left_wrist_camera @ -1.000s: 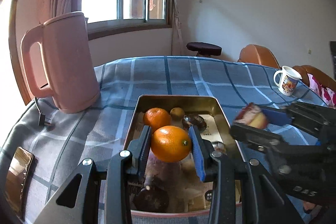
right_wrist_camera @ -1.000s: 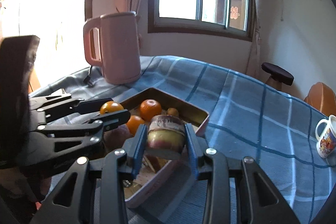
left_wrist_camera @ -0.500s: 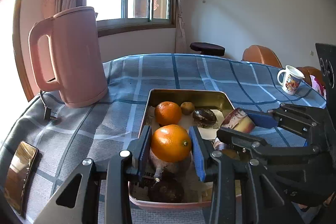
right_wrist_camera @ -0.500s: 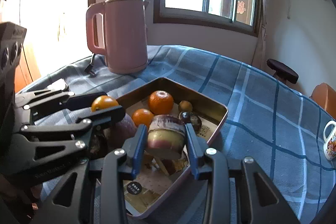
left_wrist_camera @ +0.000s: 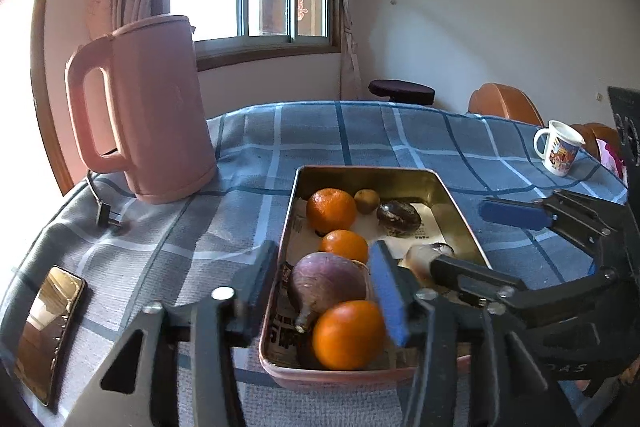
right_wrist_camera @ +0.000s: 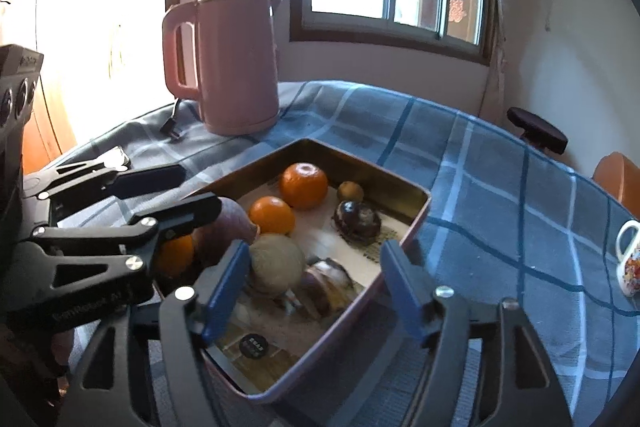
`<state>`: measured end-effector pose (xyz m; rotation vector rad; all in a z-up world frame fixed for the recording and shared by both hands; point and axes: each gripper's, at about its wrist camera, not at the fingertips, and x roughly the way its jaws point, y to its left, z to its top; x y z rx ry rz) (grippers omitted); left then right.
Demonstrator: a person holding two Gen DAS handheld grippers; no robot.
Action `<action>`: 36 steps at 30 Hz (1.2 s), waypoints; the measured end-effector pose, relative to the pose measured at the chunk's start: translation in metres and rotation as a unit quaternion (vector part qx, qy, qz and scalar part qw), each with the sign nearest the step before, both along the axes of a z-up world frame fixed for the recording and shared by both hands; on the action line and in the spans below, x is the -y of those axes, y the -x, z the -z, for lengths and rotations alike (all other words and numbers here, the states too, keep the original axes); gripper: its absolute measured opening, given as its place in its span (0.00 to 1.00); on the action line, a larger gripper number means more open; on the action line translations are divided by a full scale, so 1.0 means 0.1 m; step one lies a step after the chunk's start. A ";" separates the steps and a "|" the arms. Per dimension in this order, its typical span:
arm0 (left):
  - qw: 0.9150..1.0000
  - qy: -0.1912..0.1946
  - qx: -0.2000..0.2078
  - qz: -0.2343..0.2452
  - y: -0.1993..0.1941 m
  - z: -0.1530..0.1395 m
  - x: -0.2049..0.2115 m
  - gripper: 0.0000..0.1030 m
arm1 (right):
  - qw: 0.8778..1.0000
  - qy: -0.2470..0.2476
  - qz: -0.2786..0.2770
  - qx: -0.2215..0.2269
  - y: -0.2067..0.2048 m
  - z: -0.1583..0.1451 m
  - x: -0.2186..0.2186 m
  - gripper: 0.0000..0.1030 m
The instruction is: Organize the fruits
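A metal tray [left_wrist_camera: 380,171] [right_wrist_camera: 418,217] on the checked cloth holds several fruits. My left gripper [left_wrist_camera: 322,287] hangs over its near end with its jaws opening. An orange [left_wrist_camera: 348,335] lies loose in the tray below them, next to a purple fruit [left_wrist_camera: 328,283]. My right gripper [right_wrist_camera: 314,287] is also opening over the tray's near corner. A pale round fruit [right_wrist_camera: 276,263] rests in the tray by its left pad, free of the pads. Farther back lie two oranges [right_wrist_camera: 303,185], a small brown fruit [right_wrist_camera: 350,191] and a dark round one [right_wrist_camera: 358,221].
A pink kettle [left_wrist_camera: 152,107] [right_wrist_camera: 236,63] stands left of the tray, its plug [left_wrist_camera: 106,215] lying on the cloth. A phone [left_wrist_camera: 48,331] lies near the left table edge. A printed mug [left_wrist_camera: 560,151] stands far right. A stool [left_wrist_camera: 400,91] and chairs stand behind the table.
Both grippers have opened. The orange left the left gripper's pads and now lies in the tray's near end. The pale fruit dropped from the right gripper into the tray.
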<state>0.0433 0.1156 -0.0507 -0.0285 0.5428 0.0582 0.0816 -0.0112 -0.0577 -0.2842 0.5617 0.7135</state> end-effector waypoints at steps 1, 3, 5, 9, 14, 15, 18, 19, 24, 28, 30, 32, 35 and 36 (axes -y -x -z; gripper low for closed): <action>1.000 0.000 0.003 -0.001 0.02 -0.02 0.00 0.61 | 1.000 -0.002 0.002 0.003 0.02 -0.03 0.03 0.72; 1.000 0.005 0.012 0.002 0.06 -0.06 0.01 0.70 | 1.000 -0.006 0.010 0.011 0.07 -0.08 0.10 0.78; 1.000 0.011 0.018 0.009 0.09 -0.09 0.03 0.71 | 0.999 -0.004 0.025 0.022 0.10 -0.13 0.18 0.82; 0.999 0.009 0.028 0.016 0.14 -0.17 0.10 0.72 | 0.998 -0.002 0.045 0.041 0.16 -0.22 0.31 0.83; 0.999 0.009 0.038 0.015 0.20 -0.24 0.14 0.72 | 0.996 -0.006 0.068 0.055 0.23 -0.31 0.46 0.85; 0.999 0.010 0.040 0.014 0.21 -0.26 0.15 0.72 | 0.996 -0.007 0.071 0.058 0.25 -0.33 0.49 0.87; 0.999 0.010 0.042 0.013 0.22 -0.28 0.15 0.72 | 0.994 -0.019 0.084 0.066 0.30 -0.38 0.61 0.91; 0.999 0.010 0.042 0.014 0.23 -0.29 0.16 0.72 | 0.994 -0.022 0.086 0.067 0.31 -0.39 0.63 0.91; 0.999 0.007 0.043 0.018 0.25 -0.31 0.23 0.72 | 0.992 -0.035 0.096 0.071 0.39 -0.45 0.76 0.93; 0.999 0.005 0.042 0.022 0.25 -0.32 0.28 0.72 | 0.991 -0.043 0.102 0.076 0.44 -0.49 0.84 0.95; 0.999 0.005 0.041 0.024 0.25 -0.32 0.30 0.72 | 0.990 -0.046 0.105 0.078 0.46 -0.51 0.88 0.95; 0.999 0.005 0.040 0.023 0.24 -0.32 0.31 0.72 | 0.990 -0.049 0.107 0.078 0.46 -0.52 0.92 0.95; 0.999 0.003 0.038 0.019 0.24 -0.31 0.32 0.73 | 0.989 -0.057 0.112 0.076 0.46 -0.52 0.97 0.95; 0.999 0.004 0.038 0.017 0.24 -0.31 0.32 0.73 | 0.989 -0.060 0.113 0.075 0.47 -0.52 0.98 0.95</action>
